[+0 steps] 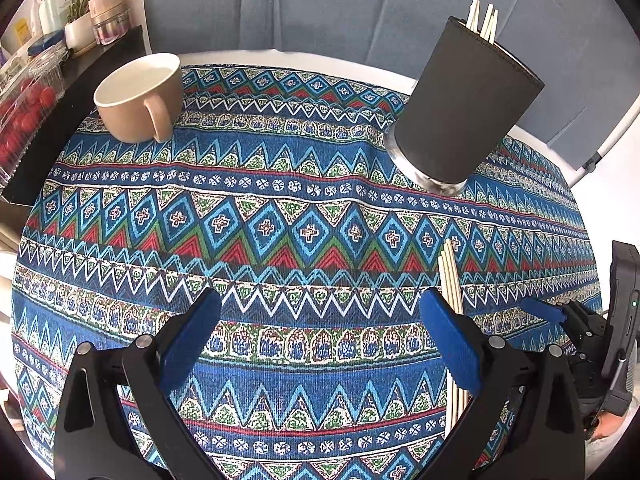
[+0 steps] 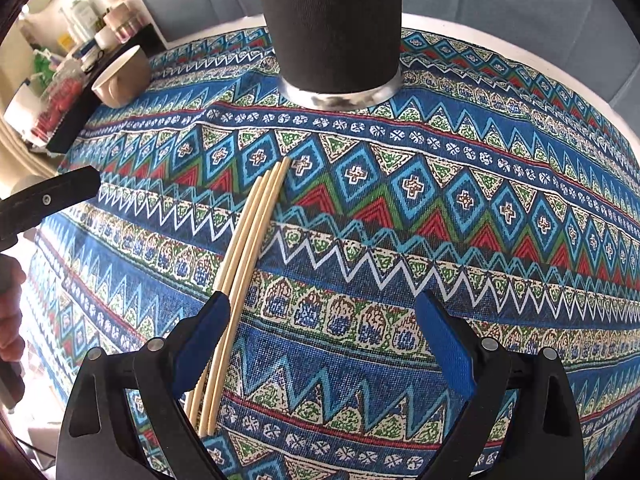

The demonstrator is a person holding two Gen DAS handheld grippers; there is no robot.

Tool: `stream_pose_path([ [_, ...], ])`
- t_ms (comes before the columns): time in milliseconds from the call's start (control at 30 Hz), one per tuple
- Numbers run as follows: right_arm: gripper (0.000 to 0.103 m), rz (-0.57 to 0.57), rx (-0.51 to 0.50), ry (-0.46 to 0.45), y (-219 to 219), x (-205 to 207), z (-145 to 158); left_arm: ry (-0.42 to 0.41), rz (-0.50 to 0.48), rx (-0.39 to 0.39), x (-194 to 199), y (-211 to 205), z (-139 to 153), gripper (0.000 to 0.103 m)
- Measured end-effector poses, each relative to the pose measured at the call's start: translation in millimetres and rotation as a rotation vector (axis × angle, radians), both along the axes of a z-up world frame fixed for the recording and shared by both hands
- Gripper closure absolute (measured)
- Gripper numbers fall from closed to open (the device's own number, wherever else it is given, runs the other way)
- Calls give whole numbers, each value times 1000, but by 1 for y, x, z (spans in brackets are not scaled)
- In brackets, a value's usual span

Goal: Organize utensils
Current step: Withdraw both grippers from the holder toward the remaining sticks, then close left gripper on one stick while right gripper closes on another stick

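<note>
1. Status: my left claw (image 1: pixel 320 344) is spread wide and empty, hovering over the patterned cloth (image 1: pixel 280 200) on the worktop. My right claw (image 2: pixel 324 344) is likewise spread, nothing pinched.
2. Task item: a bundle of loose chopsticks (image 2: pixel 248 240) lies flat on the cloth, approx. mid-worktop toward the near edge. More chopsticks (image 1: pixel 484 20) already stand in the black holder (image 1: pixel 464 108) at the far edge, right of centre. The tan mug (image 1: pixel 138 96) sits near the far-left edge, well apart from the holder.
3. Key relation, right claw: bundle runs under/just beside the left pad (image 2: pixel 204 340), not between the pads. Long axis runs near-to-far, roughly along the claw's own line, with the far ends tilted slightly right toward the holder base.
4. Key relation, left claw: same bundle lies just outside the right pad (image 1: pixel 452 344), partly hidden behind it.
5. Judgement: both claws are about equally close. The right claw is nearer the holder, so it is the likelier one for the pick.
6. Next move, est.: shift the right claw left until the bundle is centred in the gap, then press together across the short axis.
7. Risk: sticks lie side by side, so some may roll or splay on closing.
</note>
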State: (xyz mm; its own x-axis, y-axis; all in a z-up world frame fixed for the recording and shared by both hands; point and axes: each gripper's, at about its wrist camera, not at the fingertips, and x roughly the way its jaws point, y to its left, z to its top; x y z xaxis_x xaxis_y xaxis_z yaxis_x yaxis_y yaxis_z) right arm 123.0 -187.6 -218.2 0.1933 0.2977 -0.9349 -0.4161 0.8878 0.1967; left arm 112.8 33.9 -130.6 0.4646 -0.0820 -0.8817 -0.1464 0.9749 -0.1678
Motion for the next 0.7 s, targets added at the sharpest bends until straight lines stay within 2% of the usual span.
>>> stream_pose_path([
  [133,14,0,-52,0,7,-2,-7,28,-6,1,-8,0,-7,6],
  [333,13,1,-63,-3,15,-4,-8,72,-7,-12,-16,-2,-20,6],
  [500,11,11,-83,-9,24,-4,-10,93,-1,-36,-16,-8,-25,6],
  [567,8,12,-95,-12,28,-5,-11,103,-2,-34,-13,-13,-26,6],
  [700,8,-3,-109,-15,34,-5,-14,116,-13,-27,-6,-23,-27,6],
])
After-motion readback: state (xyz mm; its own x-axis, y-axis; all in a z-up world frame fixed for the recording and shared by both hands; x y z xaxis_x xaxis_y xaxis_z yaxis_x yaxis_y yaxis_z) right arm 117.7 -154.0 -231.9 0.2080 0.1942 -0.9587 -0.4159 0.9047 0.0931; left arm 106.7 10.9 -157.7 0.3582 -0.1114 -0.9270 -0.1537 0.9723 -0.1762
